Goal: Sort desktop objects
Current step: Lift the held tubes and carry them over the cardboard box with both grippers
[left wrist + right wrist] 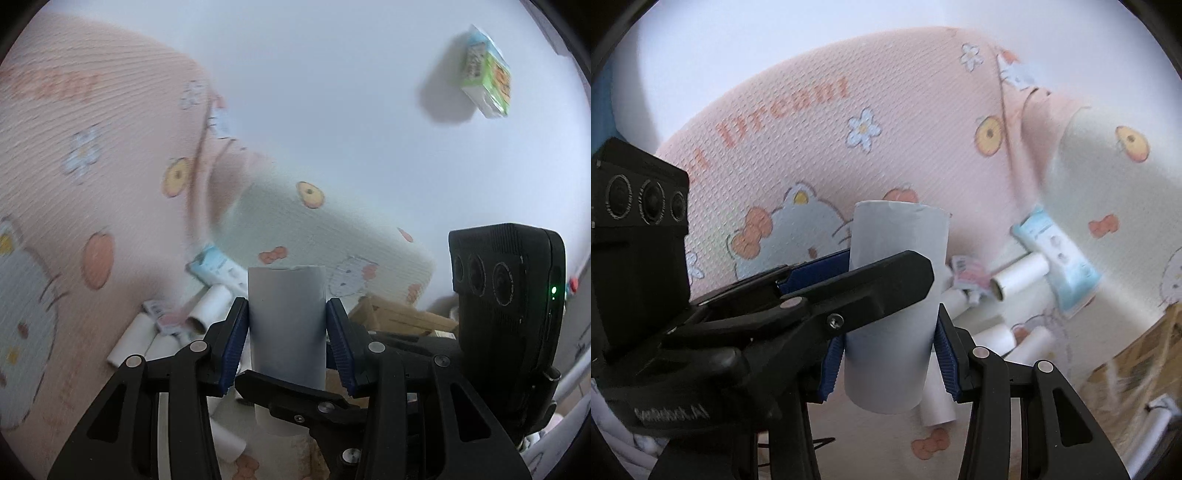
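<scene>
A white cardboard tube stands upright between both grippers, held above a pink cartoon-print storage bin. My left gripper is shut on the tube, blue pads on both its sides. My right gripper is shut on the same tube lower down; the left gripper's finger crosses in front of it. Several more white tubes lie in the bin's bottom beside a light blue packet.
A green and white tissue pack lies on the white tabletop at the far right. The bin's pale inner wall rises behind the tube. A brown cardboard box is at the right, also in the right wrist view.
</scene>
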`<state>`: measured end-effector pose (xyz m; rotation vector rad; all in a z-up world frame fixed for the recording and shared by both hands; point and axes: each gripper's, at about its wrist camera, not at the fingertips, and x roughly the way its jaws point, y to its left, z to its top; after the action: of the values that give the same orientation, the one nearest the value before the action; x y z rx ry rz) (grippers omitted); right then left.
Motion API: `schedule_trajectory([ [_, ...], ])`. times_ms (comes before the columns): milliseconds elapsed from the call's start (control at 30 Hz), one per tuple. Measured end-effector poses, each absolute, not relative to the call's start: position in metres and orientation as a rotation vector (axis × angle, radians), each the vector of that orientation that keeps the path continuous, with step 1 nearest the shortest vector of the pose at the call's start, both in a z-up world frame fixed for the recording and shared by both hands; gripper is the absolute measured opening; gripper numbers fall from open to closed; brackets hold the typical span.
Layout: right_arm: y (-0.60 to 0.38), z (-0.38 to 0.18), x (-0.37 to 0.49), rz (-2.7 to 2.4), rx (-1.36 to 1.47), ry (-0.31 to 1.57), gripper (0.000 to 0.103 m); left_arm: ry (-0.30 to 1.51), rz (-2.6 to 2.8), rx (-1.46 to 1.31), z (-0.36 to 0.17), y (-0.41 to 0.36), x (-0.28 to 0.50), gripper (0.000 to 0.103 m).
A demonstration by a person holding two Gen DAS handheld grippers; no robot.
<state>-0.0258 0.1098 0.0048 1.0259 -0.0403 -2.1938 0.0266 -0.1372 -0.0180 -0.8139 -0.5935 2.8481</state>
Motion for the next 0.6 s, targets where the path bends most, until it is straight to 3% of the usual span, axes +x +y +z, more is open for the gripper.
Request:
schedule_trajectory([
  [600,0.213,0.03,-0.035,-2.338,1.07,-0.131,0.043,-0.471,2.652,-0.834,0.002,-0.059,-0.03,0.047],
])
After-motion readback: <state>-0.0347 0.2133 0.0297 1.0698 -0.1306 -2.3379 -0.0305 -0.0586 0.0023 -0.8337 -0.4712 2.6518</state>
